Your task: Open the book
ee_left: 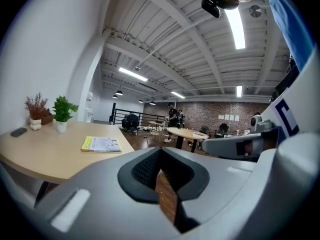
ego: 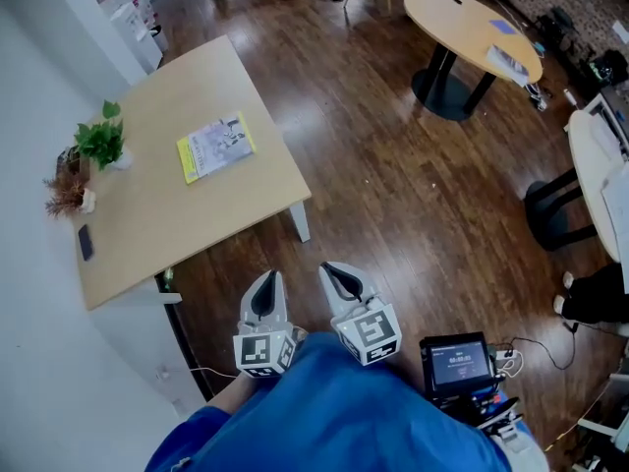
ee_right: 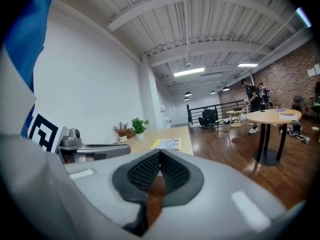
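Wooden table bears one closed book, two plants; left claw, right claw both pinched together.

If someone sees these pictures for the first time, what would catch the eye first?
First the book with its yellow edge, lying closed near the middle of the light wooden table at the left. Then, at the bottom, the left gripper and the right gripper, both shut and empty, held side by side over the dark floor, apart from the table. A small green potted plant stands at the table's left edge.
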Motion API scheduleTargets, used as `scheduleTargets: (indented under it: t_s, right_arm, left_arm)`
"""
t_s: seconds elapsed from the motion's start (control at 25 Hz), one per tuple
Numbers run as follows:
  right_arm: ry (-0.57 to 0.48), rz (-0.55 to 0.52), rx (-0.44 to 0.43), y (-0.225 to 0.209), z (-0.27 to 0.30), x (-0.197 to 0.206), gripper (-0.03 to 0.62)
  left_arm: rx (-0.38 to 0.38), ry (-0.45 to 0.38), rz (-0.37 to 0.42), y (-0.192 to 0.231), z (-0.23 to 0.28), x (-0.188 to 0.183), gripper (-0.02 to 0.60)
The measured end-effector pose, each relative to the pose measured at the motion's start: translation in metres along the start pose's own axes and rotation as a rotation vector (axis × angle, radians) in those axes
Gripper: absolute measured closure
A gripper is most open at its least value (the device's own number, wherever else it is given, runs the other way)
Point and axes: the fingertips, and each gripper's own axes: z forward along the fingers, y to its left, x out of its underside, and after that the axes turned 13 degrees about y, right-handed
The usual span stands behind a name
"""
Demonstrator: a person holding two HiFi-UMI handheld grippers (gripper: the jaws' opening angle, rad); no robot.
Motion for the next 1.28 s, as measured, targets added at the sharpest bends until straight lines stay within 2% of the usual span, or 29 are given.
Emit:
scheduleTargets:
  t_s: [0.36, 0.64, 0.88, 1.12, 1.28]
  right_arm:
    - [-0.017, 0.04, 0.031, -0.127, -0.031, -0.003, 0.591]
    - [-0.016, 0.066, 0.05, -0.195, -0.052, 0.003, 0.591]
    - [-0.008, 0.099, 0.066, -0.227, -0.053, 0.003, 0.591]
    - [0.004, 0.119, 0.077, -0.258, -0.029, -0.003, 0.591]
    - [0.008, 0.114, 0.092, -0.291, -0.001, -0.022, 0.591]
  left_arm:
    - [0.018, 0.017, 0.026, -0.091, 0.087, -0.025, 0.574]
    - [0.026, 0.02, 0.048, -0.141, 0.133, -0.039, 0.574]
    - [0.049, 0.048, 0.056, -0.159, 0.159, -0.047, 0.574]
    - [0.064, 0.066, 0.051, -0.154, 0.202, -0.052, 0.574]
    - [0.071, 0.06, 0.04, -0.144, 0.244, -0.07, 0.574]
